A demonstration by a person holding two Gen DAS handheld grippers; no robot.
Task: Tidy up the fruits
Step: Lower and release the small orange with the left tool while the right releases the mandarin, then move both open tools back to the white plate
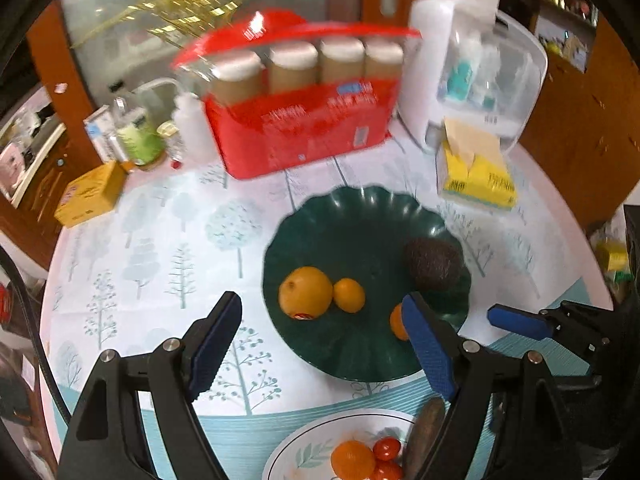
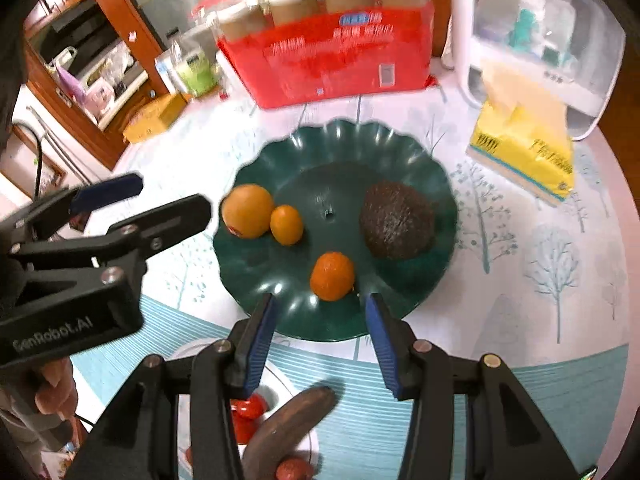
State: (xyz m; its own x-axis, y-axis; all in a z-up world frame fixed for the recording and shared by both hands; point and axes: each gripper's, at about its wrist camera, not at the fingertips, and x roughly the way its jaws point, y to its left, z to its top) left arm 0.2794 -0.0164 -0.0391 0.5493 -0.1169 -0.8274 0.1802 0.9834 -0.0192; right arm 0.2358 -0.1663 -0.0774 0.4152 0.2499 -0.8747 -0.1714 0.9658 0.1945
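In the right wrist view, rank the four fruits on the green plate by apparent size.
1. Avocado
2. Big orange
3. Front tangerine, though nearer the camera
4. Small tangerine beside the big orange

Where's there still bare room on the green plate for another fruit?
The far half of the green plate, behind the big orange and avocado, is bare, as is the middle. The near rim around the small orange is crowded, with the right gripper above it.

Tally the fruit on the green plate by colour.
On the green plate:
Orange: 3 (large orange, small one, front one)
Dark brown: 1 (avocado)
Total: 4
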